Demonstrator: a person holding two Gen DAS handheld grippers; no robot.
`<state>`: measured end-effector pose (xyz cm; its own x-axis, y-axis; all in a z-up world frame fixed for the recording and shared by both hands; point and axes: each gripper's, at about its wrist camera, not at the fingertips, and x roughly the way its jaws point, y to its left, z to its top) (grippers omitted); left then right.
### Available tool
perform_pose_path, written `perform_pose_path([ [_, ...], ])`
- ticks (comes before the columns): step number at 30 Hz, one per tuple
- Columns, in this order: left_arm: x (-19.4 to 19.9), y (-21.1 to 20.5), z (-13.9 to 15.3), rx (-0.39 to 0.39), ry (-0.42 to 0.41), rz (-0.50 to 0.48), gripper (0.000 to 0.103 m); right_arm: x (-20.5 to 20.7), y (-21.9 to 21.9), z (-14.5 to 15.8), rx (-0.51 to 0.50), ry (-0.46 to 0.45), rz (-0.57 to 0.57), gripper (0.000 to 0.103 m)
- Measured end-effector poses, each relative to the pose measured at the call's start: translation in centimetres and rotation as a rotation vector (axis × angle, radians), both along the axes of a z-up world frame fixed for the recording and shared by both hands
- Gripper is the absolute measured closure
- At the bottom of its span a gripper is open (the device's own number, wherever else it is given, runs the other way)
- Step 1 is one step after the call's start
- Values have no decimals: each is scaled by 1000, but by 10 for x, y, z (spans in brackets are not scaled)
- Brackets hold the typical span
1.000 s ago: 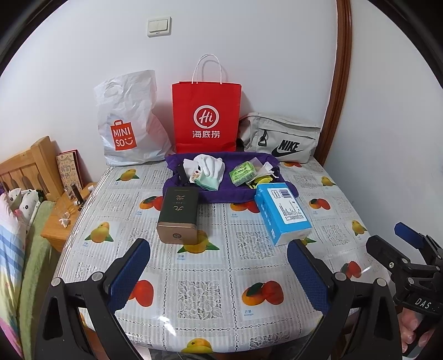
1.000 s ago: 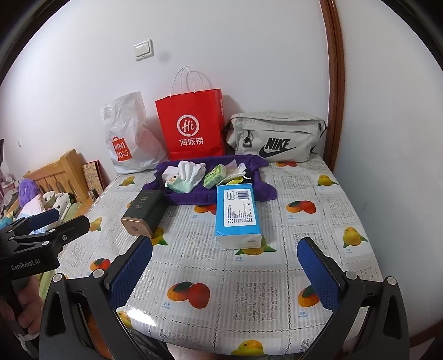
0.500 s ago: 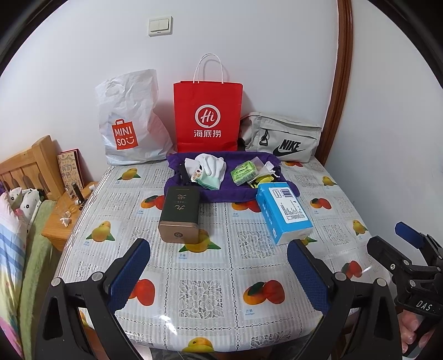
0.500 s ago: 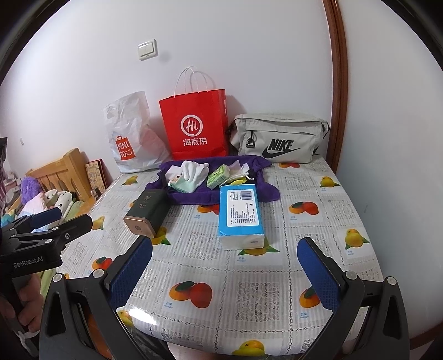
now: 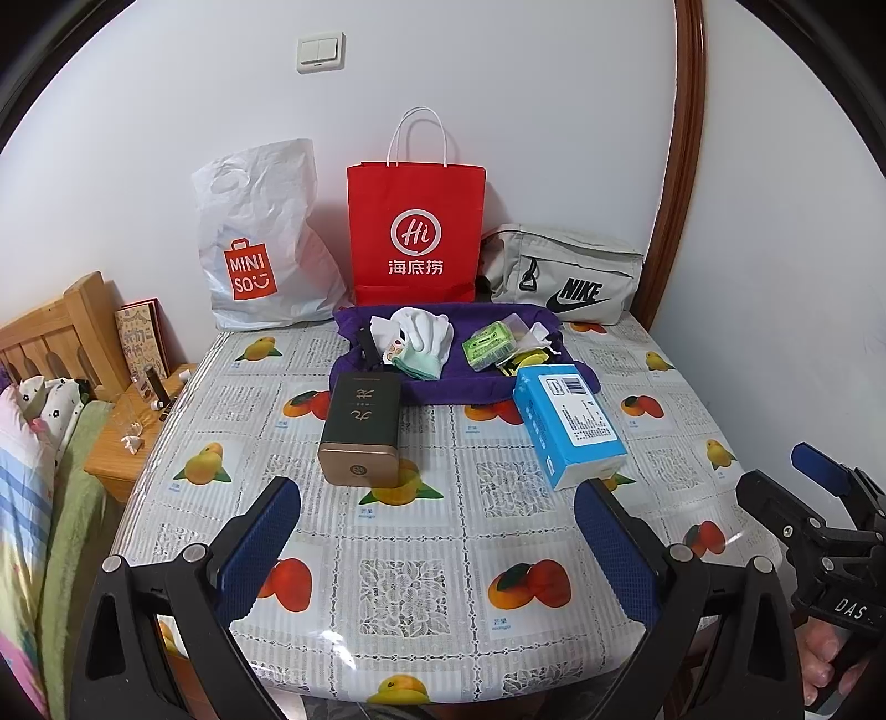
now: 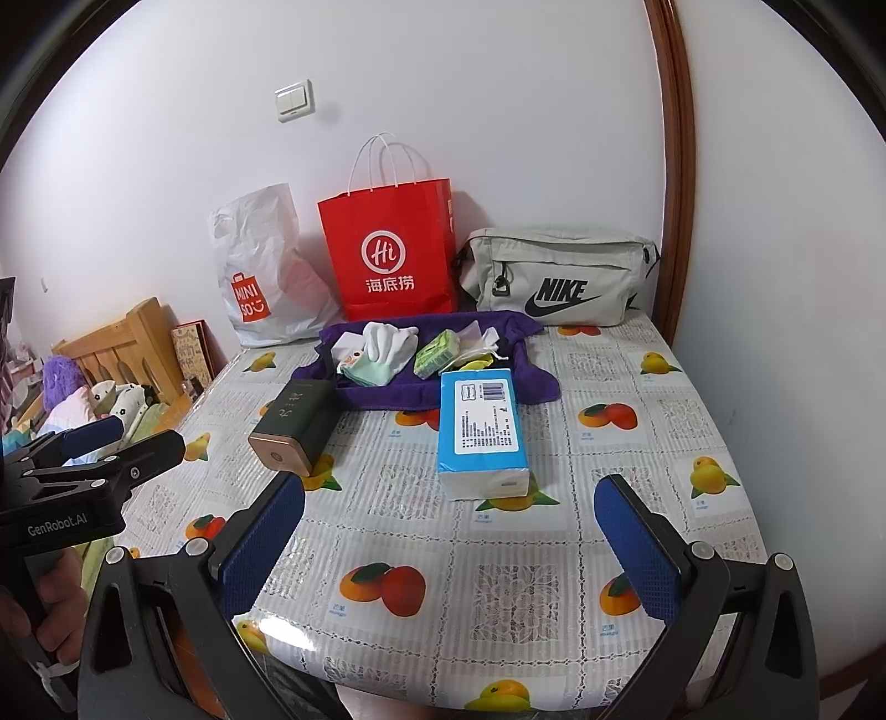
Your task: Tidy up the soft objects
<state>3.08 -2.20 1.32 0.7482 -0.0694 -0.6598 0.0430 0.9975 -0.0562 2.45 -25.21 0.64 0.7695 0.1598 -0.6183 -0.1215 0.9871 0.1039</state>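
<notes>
Hovering over the near edge of the table with the fruit-print plastic cloth, the left gripper has its blue-padded jaws spread wide and grasps nothing; the right gripper is likewise released and empty. Only the right wrist view shows the lettering "GenRobot.AI" on the left tool's black body, with a hand around its handle, while the left wrist view catches "DAS" on the right tool at its edge. Beyond the jaws lie a dark green box with a bronze end cap, gold characters on its top, and a blue-and-white tissue pack with a barcode label. Behind them the soft things sit on a purple cloth: a white glove, a pale green folded cloth and a green packet. Against the wall stand a white plastic bag printed "MINISO", a red paper bag marked "Hi" with Chinese characters, and a grey "NIKE" pouch. A white wall switch is above.
</notes>
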Motion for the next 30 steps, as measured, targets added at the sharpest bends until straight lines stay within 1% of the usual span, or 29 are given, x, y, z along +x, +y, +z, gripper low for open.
perform_pose_path([
  [30,0,4,0,-1,5,0,3,-1,1,1,3,7,4,0],
])
